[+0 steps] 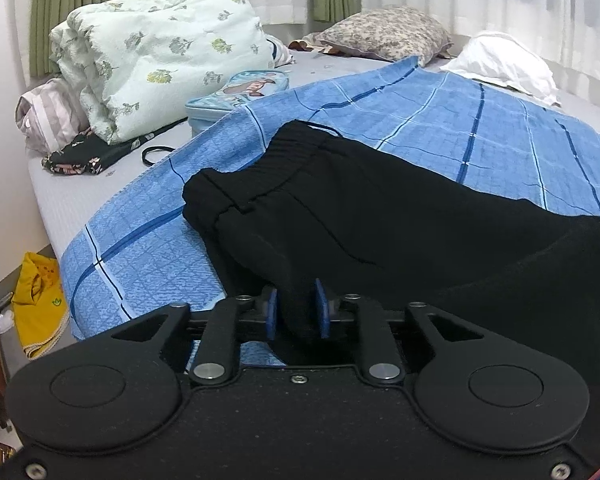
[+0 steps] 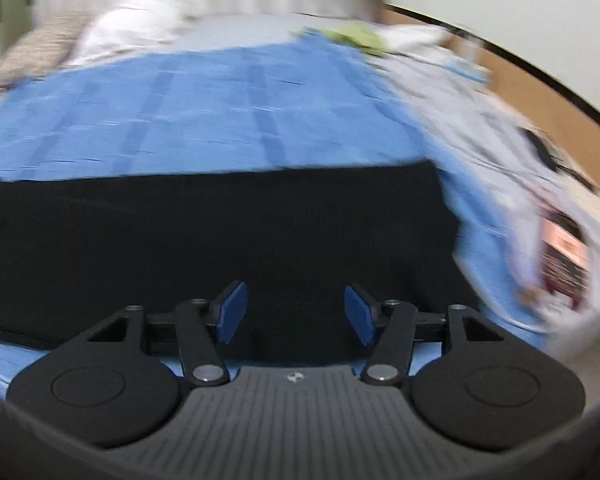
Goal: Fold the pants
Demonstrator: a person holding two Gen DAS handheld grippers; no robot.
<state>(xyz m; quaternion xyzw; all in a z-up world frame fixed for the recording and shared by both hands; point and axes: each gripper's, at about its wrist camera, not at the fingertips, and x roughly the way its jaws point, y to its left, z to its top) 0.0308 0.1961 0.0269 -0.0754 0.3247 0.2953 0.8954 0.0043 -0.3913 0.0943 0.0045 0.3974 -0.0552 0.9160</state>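
The left gripper [image 1: 296,308] pinches a fold of the black pants [image 1: 380,224]; the right gripper [image 2: 294,312], jaws apart, hovers over their long axis.

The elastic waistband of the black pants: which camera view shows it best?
The left wrist view: the waistband is sharp there, its ribbed gathers lying on the blue blanket. The right wrist view is motion-blurred and shows only plain black cloth, no waistband.

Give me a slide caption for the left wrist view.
Left gripper shut on black pants lying on a blue checked blanket.
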